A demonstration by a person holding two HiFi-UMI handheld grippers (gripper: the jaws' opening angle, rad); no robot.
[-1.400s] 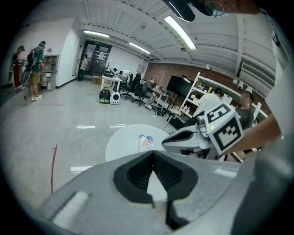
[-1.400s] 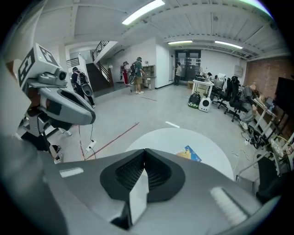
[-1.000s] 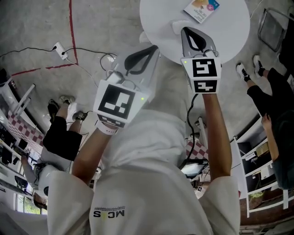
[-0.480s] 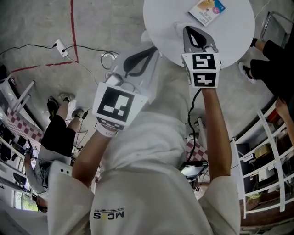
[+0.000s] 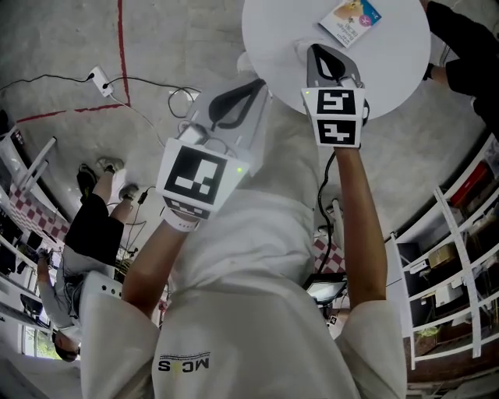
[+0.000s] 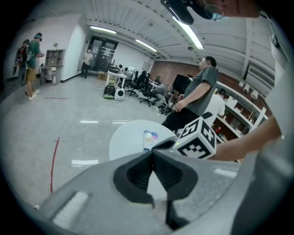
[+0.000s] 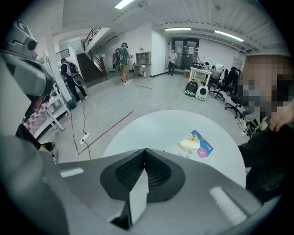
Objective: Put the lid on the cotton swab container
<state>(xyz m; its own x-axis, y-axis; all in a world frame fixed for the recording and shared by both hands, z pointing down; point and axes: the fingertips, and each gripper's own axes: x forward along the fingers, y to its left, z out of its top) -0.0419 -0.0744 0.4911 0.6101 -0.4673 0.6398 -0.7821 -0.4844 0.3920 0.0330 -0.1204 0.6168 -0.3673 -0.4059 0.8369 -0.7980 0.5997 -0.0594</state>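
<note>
Currently, left gripper [image 6: 153, 150]: jaws pressed together at the tips, nothing between them; held over the floor just beside the table's near edge.
Right gripper [image 7: 144, 149]: jaws also shut tip to tip and empty; its tip reaches over the near part of the table.
Table [image 5: 390, 62]: round and white.
Printed packet [image 5: 348, 17]: lies flat on the far side of the table, beyond the right gripper and apart from it.
Person [image 5: 249, 312]: white shirt, bare forearms.
</note>
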